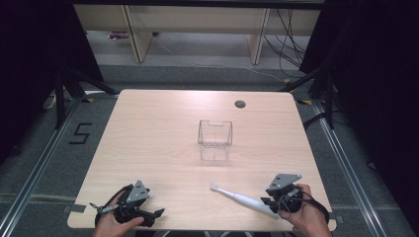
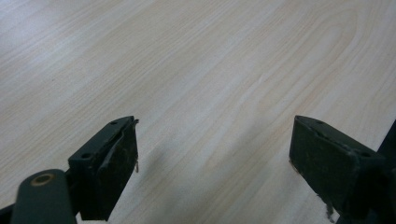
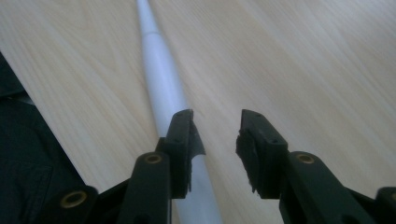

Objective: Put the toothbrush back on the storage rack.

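A white electric toothbrush [image 1: 242,199] lies flat near the table's front right, with its bristle head pointing left. My right gripper [image 1: 271,202] hovers over its handle end. In the right gripper view the toothbrush [image 3: 161,70] runs under the left jaw and away up the picture. My right gripper [image 3: 215,126] is open, with bare wood in the gap between the jaws. A clear plastic box [image 1: 215,134] stands at mid-table, apart from both grippers. At the front left corner my left gripper [image 1: 156,213] rests low, and its jaws [image 2: 215,135] stand wide open over plain tabletop.
The light wooden table [image 1: 148,128] has a round cable hole [image 1: 240,104] near its far edge. Dark drapes and stand legs flank both sides. Beyond the table, cables trail over the floor. A dark sleeve [image 3: 18,140] shows at the left of the right gripper view.
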Action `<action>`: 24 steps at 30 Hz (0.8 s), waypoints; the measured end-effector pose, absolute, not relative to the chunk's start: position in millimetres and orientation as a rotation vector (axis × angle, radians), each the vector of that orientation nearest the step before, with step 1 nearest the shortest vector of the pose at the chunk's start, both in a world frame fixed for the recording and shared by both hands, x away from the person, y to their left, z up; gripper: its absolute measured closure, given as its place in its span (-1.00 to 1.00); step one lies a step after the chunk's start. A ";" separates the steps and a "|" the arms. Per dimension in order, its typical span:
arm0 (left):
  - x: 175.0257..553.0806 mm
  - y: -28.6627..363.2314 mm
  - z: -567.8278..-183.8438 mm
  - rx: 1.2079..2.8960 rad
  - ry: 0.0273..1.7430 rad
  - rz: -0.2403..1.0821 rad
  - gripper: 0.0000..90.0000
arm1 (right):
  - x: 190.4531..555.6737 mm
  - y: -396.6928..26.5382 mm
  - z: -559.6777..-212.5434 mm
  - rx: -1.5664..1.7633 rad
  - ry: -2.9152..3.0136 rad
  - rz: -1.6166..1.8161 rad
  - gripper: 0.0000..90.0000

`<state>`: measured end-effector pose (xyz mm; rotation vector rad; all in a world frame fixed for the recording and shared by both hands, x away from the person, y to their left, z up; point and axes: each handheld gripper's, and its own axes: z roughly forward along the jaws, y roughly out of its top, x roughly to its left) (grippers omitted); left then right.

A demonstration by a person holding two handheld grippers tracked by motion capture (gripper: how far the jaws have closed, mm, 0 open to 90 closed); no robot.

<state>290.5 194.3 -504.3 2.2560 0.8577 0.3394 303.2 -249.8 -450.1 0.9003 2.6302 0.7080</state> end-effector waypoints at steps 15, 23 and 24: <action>291.3 194.8 -503.6 2.262 0.844 0.335 -0.67 | 325.7 -196.7 -450.1 0.643 2.871 0.497 0.32; 291.5 194.8 -503.7 2.262 0.845 0.336 -0.67 | 333.1 -192.0 -457.4 0.649 2.913 0.420 0.30; 291.5 194.8 -503.7 2.262 0.845 0.336 -0.67 | 332.7 -191.1 -458.3 0.666 2.915 0.405 0.30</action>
